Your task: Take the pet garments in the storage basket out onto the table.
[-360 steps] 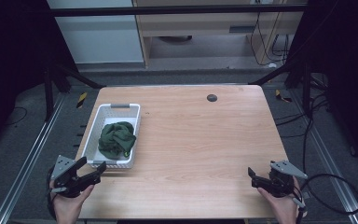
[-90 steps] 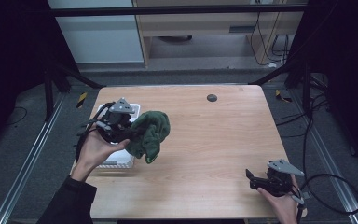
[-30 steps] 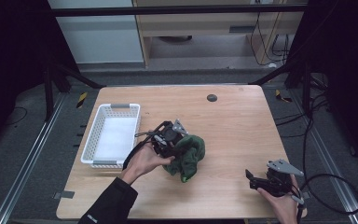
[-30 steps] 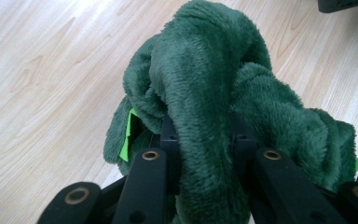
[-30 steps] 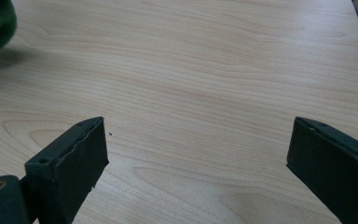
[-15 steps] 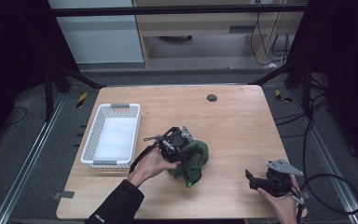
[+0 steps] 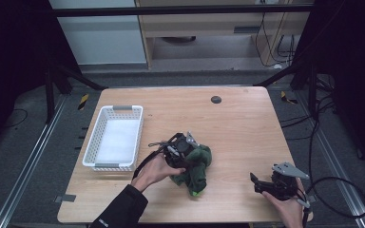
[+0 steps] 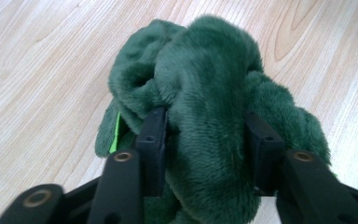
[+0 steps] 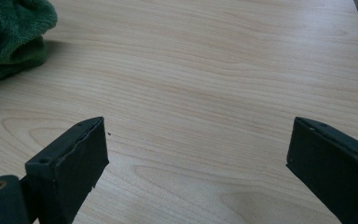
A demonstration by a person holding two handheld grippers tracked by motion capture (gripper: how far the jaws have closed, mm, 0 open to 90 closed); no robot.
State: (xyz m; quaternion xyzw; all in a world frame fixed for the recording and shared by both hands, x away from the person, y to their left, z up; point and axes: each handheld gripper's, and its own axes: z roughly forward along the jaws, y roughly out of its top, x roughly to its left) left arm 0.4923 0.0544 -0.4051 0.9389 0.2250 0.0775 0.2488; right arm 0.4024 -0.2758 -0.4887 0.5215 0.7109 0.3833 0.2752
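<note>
The green plush cloth [image 7: 195,168] lies bunched on the worktop [image 7: 237,133], right of the white basket [image 7: 115,137]. The left gripper [image 8: 205,133] straddles a thick fold of it; its jaws have just been opening, yet both pads still touch the pile. The right gripper [image 9: 196,154] rests near the front edge, jaws wide apart over bare wood.
</note>
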